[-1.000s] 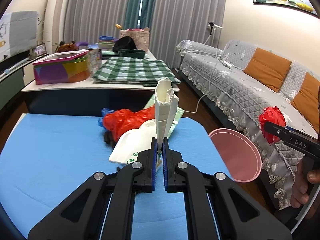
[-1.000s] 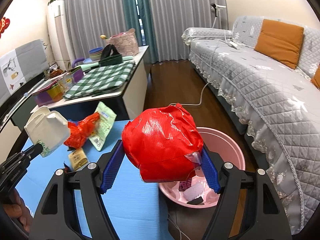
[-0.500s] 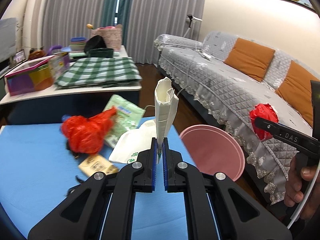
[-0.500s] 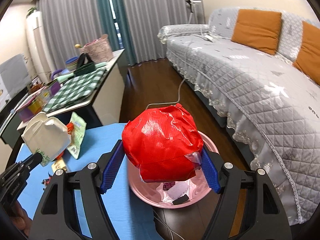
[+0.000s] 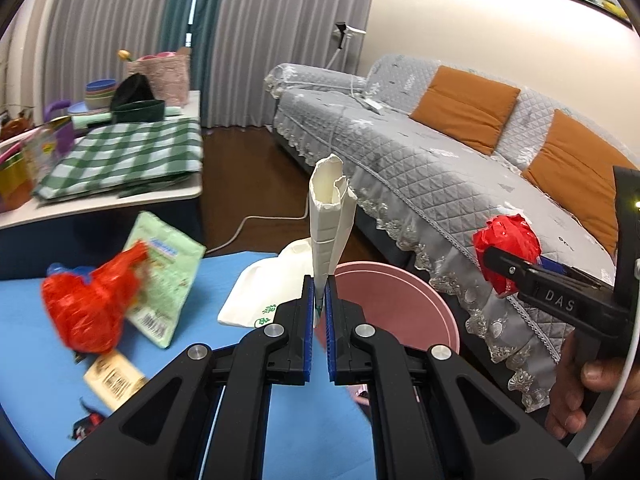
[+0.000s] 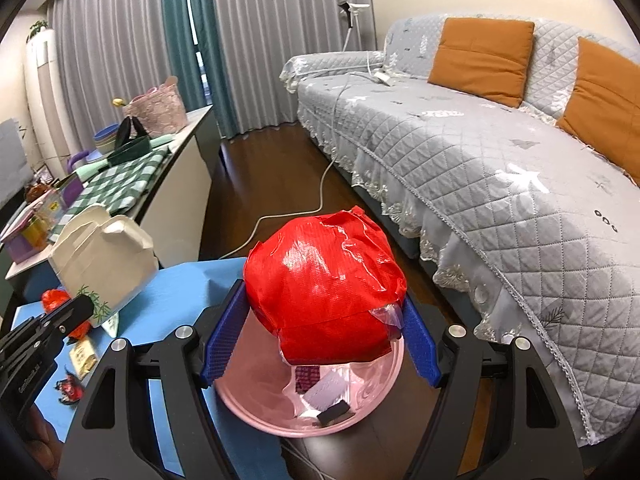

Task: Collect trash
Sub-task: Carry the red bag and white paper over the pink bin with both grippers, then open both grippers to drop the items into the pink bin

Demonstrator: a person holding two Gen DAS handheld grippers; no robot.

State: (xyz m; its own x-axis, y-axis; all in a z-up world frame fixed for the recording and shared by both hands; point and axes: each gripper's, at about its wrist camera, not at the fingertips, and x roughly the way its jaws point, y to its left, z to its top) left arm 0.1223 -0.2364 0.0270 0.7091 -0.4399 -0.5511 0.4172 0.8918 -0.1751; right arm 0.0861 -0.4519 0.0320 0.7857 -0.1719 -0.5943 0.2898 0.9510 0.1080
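My left gripper point(image 5: 319, 300) is shut on the bottom edge of a flattened white paper bag point(image 5: 330, 216), which stands upright above the jaws; the same paper bag point(image 6: 104, 256) shows side-on in the right wrist view. My right gripper point(image 6: 320, 320) is shut on a crumpled red plastic ball point(image 6: 324, 284), held directly over a pink basin point(image 6: 256, 408) on the floor. That pink basin point(image 5: 384, 300) sits just past the blue table's edge and holds a few scraps.
On the blue table point(image 5: 24, 320) lie a red plastic bag point(image 5: 88, 308), a green snack packet point(image 5: 164, 272), a white plastic bag point(image 5: 264, 288) and a small tan wrapper point(image 5: 112, 380). A grey sofa point(image 6: 500, 152) runs along the right. A cluttered side table point(image 5: 120, 160) stands behind.
Both grippers have swung to the right with their loads. The pink basin now lies right under the red ball and nearer the paper bag. The trash on the table has slid leftward in view.
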